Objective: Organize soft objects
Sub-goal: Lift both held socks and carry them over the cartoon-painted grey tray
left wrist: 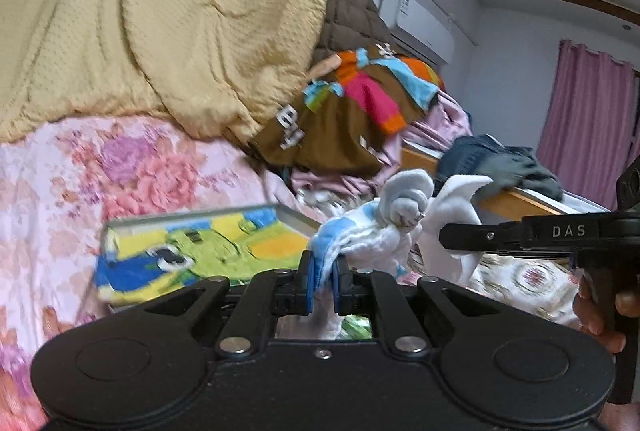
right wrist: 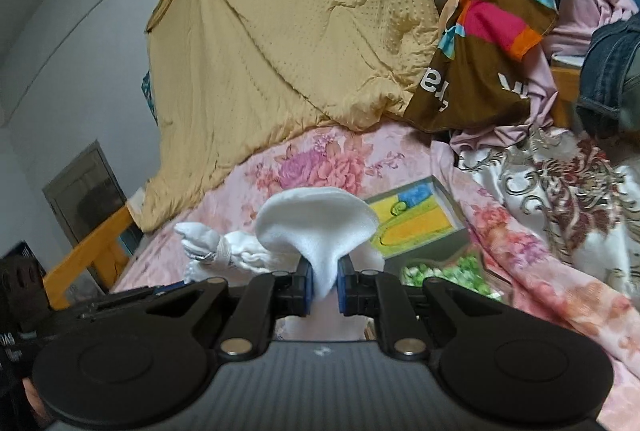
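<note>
Left wrist view: the left tool (left wrist: 323,273), jaws nearly closed, pinches the blue-edged end of a white sock bundle (left wrist: 384,231) raised above the bed (left wrist: 132,167). The right tool (left wrist: 448,237) enters from the right, gripping the bundle's other white end. Right wrist view: the right tool (right wrist: 324,281) is clamped on white sock fabric (right wrist: 316,223), which fans out above the jaws. A colourful box (right wrist: 412,223) lies on the floral bedspread, near the piled clothes (right wrist: 492,43).
</note>
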The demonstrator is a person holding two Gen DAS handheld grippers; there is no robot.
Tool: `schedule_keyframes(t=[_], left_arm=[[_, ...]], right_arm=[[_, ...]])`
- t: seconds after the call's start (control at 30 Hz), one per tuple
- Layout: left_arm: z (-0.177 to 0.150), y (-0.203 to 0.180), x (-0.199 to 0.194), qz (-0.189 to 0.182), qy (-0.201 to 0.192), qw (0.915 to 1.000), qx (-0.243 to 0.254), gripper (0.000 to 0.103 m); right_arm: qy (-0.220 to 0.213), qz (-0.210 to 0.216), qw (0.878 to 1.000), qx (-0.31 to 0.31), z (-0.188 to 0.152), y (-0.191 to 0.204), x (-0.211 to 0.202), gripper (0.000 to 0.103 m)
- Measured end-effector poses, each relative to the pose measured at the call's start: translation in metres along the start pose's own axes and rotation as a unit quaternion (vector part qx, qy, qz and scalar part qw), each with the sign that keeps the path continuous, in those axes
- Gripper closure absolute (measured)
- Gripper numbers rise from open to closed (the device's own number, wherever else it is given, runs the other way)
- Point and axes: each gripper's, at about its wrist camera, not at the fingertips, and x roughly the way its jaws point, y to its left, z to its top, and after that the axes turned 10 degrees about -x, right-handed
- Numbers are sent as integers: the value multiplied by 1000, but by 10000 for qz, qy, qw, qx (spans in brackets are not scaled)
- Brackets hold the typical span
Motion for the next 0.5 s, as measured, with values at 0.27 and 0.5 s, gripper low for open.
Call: schedule_keyframes(t=[0.27,0.5], left_arm=[[22,48,37,408,-137,9975,-559,95],[25,96,64,719,-147,9912,-1105,95]], right_arm=[[-65,66,9998,185,16,-6,80,89],[210,101,9991,350,16,0,153,89]])
